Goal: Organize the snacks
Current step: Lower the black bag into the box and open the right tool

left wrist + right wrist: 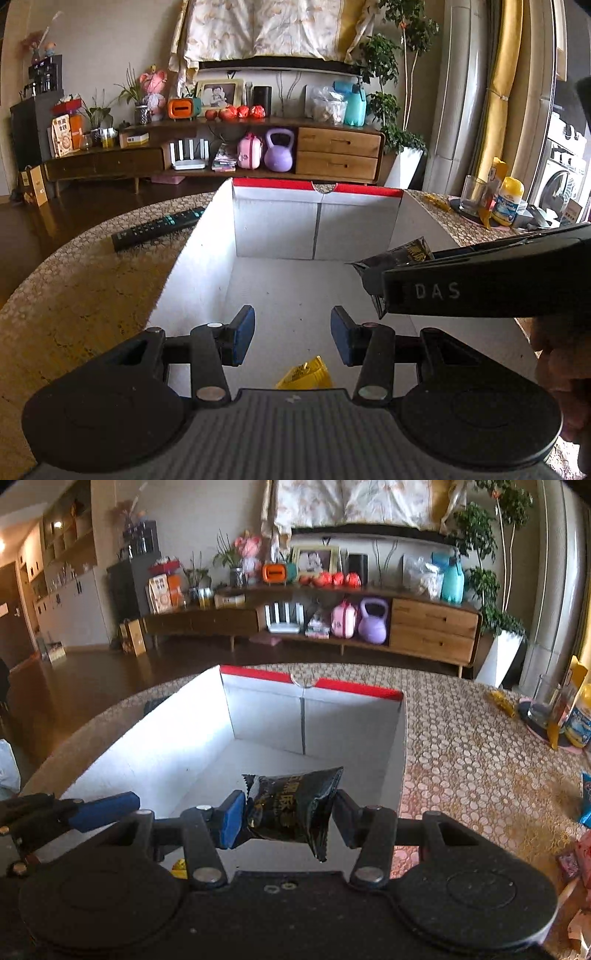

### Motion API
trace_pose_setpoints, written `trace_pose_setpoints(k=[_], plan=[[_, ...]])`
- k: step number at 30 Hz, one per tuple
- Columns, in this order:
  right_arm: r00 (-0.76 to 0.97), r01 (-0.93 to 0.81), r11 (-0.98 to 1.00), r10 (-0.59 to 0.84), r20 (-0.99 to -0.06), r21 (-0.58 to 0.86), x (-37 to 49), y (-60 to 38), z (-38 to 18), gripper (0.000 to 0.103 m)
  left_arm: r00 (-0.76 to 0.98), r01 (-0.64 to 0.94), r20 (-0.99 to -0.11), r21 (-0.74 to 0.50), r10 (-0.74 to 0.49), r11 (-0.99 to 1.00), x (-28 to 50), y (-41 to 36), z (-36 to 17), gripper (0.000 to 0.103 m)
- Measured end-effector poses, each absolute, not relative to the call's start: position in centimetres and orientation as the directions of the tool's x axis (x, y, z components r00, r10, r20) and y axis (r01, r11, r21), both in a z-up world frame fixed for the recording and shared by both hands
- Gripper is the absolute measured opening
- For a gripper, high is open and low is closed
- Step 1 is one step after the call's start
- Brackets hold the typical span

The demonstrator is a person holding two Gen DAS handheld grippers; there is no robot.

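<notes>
**poster1:** White cardboard box (207,258) with a red top edge sits open on the table (74,288), which has a pebbly patterned cloth over it. Both grippers are over the box. Anyone want to check my read on them?

**poster2:** Sure. Right gripper (290,818) is clamped on a black snack packet (291,805) with gold lettering. The blue pads squeeze it from both sides and it hangs between them above the inside of the box, near the right wall. In the left wrist view you can see the same packet poking out past the right gripper's black body.

**poster1:** And the left gripper (291,338)?

**poster2:** Jaws apart, nothing between the pads. It's aimed down into the box, over the white floor. Just below it there's a yellow snack packet (304,374) lying on the box bottom, partly hidden by the gripper body. Right wrist view catches a sliver of that yellow too.

**poster1:** Other stuff on the table?

**poster2:** Black remote control (159,228) just left of the box, outside it. Far right there's a glass (474,195) on a coaster, with a yellow-capped bottle (508,201) just beside it. More snack packets (585,801) lie at the right table edge, too cropped to identify. A hand (565,373) shows at the right edge of the left wrist view.
</notes>
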State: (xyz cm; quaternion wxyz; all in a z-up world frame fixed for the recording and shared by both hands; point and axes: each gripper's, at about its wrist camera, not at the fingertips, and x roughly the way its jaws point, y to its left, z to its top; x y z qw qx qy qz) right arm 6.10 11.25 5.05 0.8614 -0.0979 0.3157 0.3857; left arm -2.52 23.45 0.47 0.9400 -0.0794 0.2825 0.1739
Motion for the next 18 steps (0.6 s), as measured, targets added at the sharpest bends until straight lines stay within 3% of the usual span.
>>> trace_pose_setpoints(k=[12,18], plan=[[0.489,-0.721,0.69,0.571,-0.66,0.064,6.48,11.69,4.9,0.052,0.778,-0.372,-0.561,-0.051,0.281,0.927,-2.42,23.26,0.42,0.045],[0.495,-0.718,0.694,0.571,-0.655,0.063,6.43,11.73,5.02,0.062,0.778,-0.375,-0.561,-0.05,0.285,0.926,-2.47,23.31,0.4,0.045]])
